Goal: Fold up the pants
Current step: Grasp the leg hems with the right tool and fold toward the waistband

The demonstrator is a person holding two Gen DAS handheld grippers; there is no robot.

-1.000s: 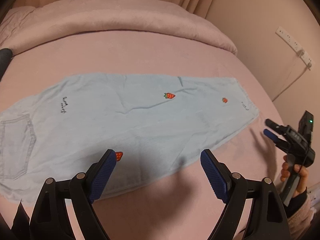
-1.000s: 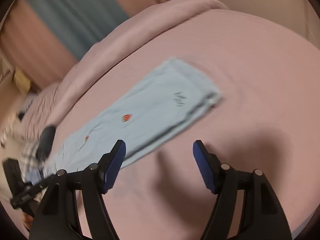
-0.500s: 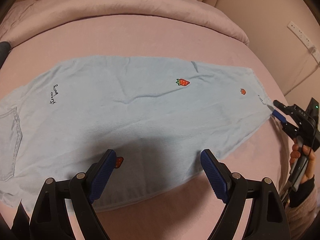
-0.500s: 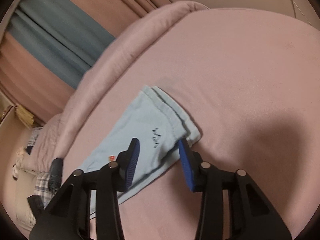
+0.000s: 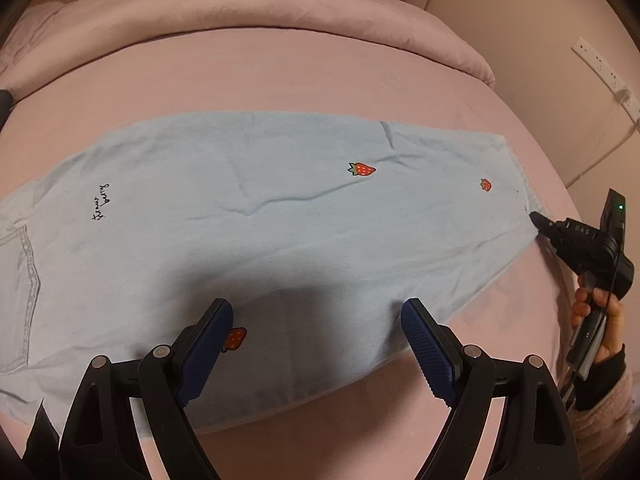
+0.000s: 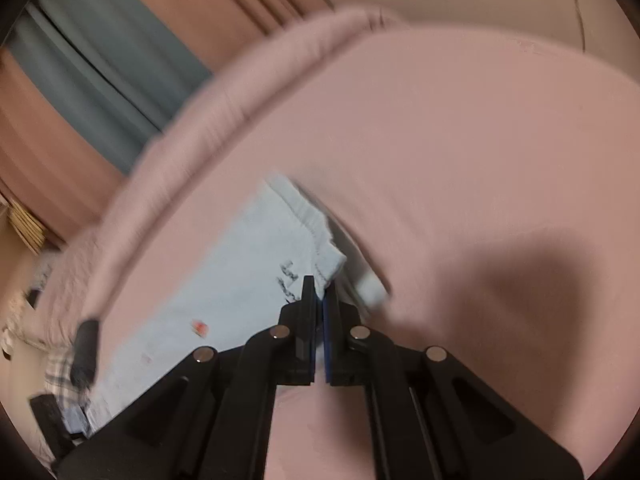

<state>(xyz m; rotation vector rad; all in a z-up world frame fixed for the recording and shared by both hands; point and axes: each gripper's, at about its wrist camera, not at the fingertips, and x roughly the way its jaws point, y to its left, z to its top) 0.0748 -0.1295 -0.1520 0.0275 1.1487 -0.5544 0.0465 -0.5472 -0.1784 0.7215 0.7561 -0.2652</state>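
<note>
A pair of light blue pants (image 5: 256,240) was found laid flat across a pink bed cover (image 5: 280,76), folded lengthwise, with the waist and a back pocket (image 5: 22,276) toward the left of the left wrist view and the hem toward the right. Small red strawberry motifs (image 5: 362,169) and a line of black script (image 5: 102,202) were noted on the fabric. A rolled pink blanket (image 5: 248,8) was seen along the far side of the bed.

The left gripper (image 5: 316,344) was held above the near edge of the pants with its jaws standing wide apart; nothing was gripped between its blue pads (image 5: 426,354), and whether they touched the cloth could not be told.

The right gripper (image 6: 319,300) was observed at the hem end (image 6: 320,240) of the pants. Its jaws had just been closing and were found drawn together, with the corner of the hem pinched between them. In the left wrist view the same gripper (image 5: 538,220) was seen with its tip at the hem edge, carried by a hand (image 5: 600,320) in a dark cuff. The right wrist view was blurred, and finer detail of the grip could not be confirmed.

A white power strip (image 5: 604,72) was noted on the wall.
</note>
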